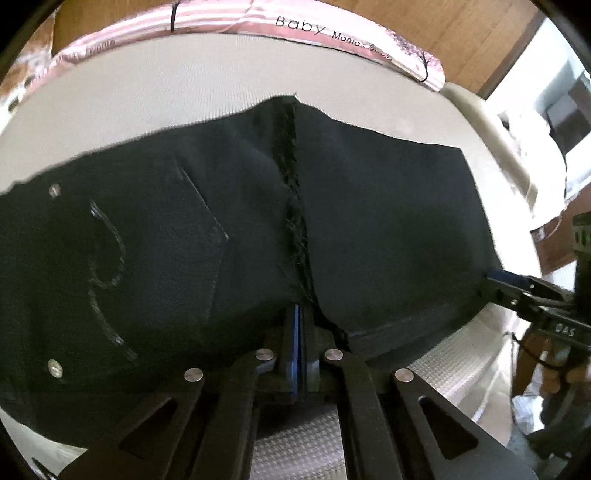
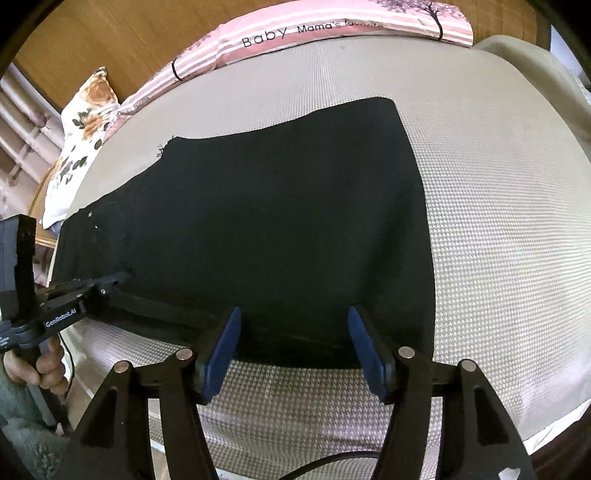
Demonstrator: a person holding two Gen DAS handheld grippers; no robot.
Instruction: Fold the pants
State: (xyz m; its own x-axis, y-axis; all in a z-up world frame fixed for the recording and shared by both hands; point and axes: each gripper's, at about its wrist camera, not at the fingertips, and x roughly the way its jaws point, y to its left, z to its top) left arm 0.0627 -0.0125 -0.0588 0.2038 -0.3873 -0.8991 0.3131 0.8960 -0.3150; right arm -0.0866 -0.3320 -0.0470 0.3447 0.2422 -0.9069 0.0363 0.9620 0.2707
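Blue pads of the left gripper (image 1: 300,332) sit pressed flat together right at the near edge of the black pants (image 1: 229,221), about where the frayed centre seam (image 1: 291,192) meets that edge, so I'd call it clamped shut, though whether there's actually cloth pinched between the pads is hard to say since they hide the spot. Over on the right gripper (image 2: 291,343) the jaws stand apart with the near hem lying between the pads and not squeezed, so nothing is held there yet. Pants are spread flat on the grey textured mattress (image 2: 498,221), already doubled over by the look of it, back pocket (image 1: 199,236) facing up on the waist side. My take on doing this bit well: get the right side to bite the hem through all layers, not just the top one, then lift both corners together and keep the edge taut so the fold lands square instead of dragging the bottom layer. Hard to read stuff: black on black kills the layer edges, the waistband end runs out of the left view, and the striped pink pillow (image 2: 295,33) at the far side is cut off by the lens rim.
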